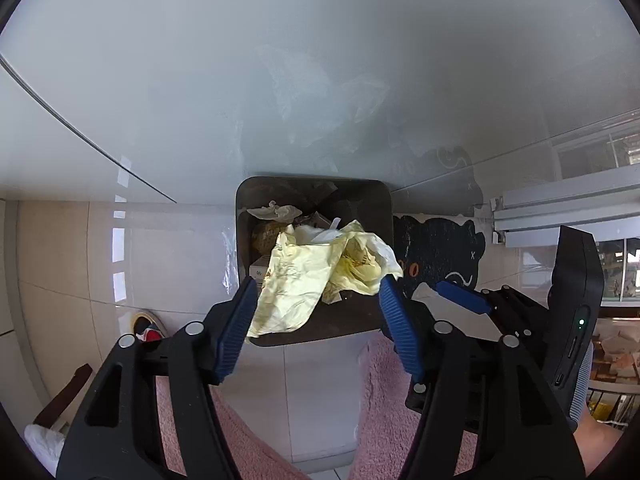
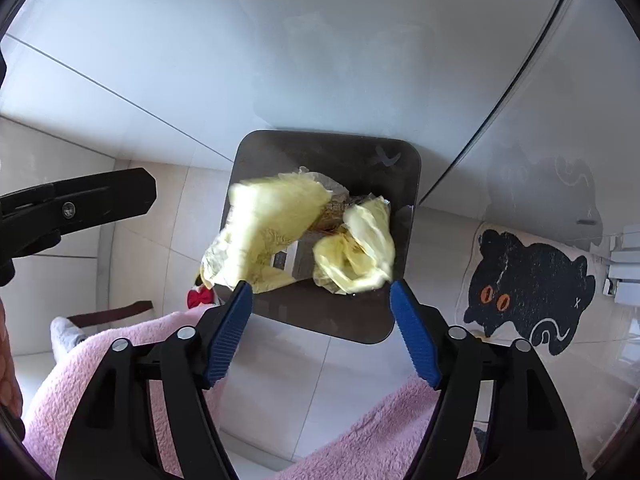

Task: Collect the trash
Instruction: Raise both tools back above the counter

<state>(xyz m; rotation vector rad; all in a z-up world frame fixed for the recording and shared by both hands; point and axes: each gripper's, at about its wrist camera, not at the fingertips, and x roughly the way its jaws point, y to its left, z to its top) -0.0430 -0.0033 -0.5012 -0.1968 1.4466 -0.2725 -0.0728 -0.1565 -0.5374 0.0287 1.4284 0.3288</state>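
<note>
A dark square trash bin (image 1: 370, 316) (image 2: 404, 168) stands on the floor against a white glossy wall, below both grippers. Pale yellow crumpled wrappers (image 1: 300, 276) (image 2: 268, 228) lie over its opening, blurred in the right wrist view, one hanging over the near left rim. Crumpled white paper (image 1: 274, 212) and a small box lie deeper inside. My left gripper (image 1: 316, 296) is open and empty above the bin's near rim. My right gripper (image 2: 320, 300) is open and empty above the bin too; it also shows in the left wrist view (image 1: 460, 296).
A black cat-shaped floor mat (image 2: 528, 276) (image 1: 440, 256) lies right of the bin. Pink fleece legs (image 2: 120, 368) stand just before the bin. A red-bowed slipper (image 2: 200, 298) is at the left. A sliding door track (image 1: 560, 216) is at the right.
</note>
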